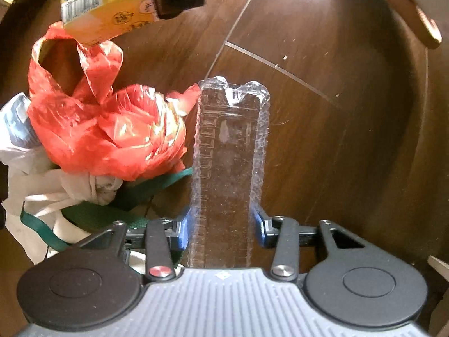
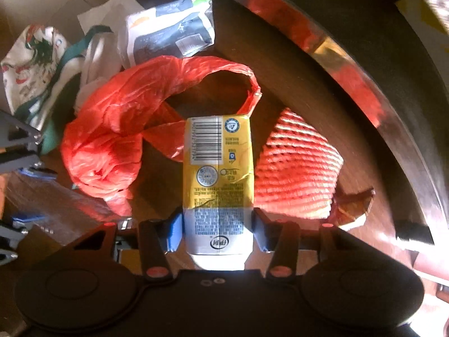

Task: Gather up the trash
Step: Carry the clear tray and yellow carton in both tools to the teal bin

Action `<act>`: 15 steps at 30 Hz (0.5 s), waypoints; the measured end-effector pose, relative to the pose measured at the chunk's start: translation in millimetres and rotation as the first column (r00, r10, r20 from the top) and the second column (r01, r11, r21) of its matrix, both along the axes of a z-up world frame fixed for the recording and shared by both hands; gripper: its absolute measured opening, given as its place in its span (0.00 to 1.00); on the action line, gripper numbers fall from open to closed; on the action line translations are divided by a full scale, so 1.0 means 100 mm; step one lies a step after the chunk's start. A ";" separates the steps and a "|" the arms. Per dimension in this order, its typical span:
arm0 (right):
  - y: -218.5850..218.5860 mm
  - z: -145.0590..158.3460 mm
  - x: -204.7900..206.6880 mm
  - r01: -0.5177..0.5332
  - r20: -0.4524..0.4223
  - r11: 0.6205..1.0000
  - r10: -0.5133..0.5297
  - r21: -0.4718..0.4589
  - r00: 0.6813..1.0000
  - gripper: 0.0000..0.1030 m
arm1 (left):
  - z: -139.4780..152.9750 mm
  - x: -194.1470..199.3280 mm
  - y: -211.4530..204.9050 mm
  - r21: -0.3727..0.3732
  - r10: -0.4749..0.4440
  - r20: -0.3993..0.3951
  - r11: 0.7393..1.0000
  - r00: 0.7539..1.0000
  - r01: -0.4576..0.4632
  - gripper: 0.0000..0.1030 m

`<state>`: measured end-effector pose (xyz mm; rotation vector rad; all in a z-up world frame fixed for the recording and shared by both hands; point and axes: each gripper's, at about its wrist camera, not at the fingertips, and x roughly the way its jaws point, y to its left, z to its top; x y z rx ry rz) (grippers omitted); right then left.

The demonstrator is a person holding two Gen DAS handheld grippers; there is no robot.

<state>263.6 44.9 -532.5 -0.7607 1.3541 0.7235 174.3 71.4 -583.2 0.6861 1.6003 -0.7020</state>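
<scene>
Both grippers clamped on trash over the dark wooden counter!

The left gripper [image 1: 221, 229] grasps a clear plastic tray [image 1: 228, 151], blue pads pressed to its sides, and it stands just beside a crumpled red plastic bag [image 1: 109, 132]. The right gripper [image 2: 217, 233] grips a yellow-and-white drink carton [image 2: 217, 174] between its pads, held above the red bag's looped handle. Beside the carton there's a red foam net [image 2: 294, 168]; a white wrapper [image 2: 168, 31] lies beyond the bag, and a white cloth with green straps [image 1: 56, 196] rests alongside.
</scene>
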 end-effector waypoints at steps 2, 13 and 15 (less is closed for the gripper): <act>-0.07 0.12 -0.03 0.044 -0.012 0.999 -0.044 -0.006 0.999 0.47 | 0.09 0.02 0.00 -0.011 -0.001 -0.001 1.000 1.000 0.001 0.41; -0.60 1.20 0.06 0.293 0.033 0.956 -0.293 0.017 0.955 0.47 | 0.95 0.34 0.05 -0.070 0.086 0.061 0.994 0.994 -0.082 0.41; -0.69 1.44 0.07 0.324 0.061 0.945 -0.326 0.041 0.943 0.47 | 1.14 0.37 0.01 -0.081 0.114 0.092 0.991 0.989 -0.106 0.41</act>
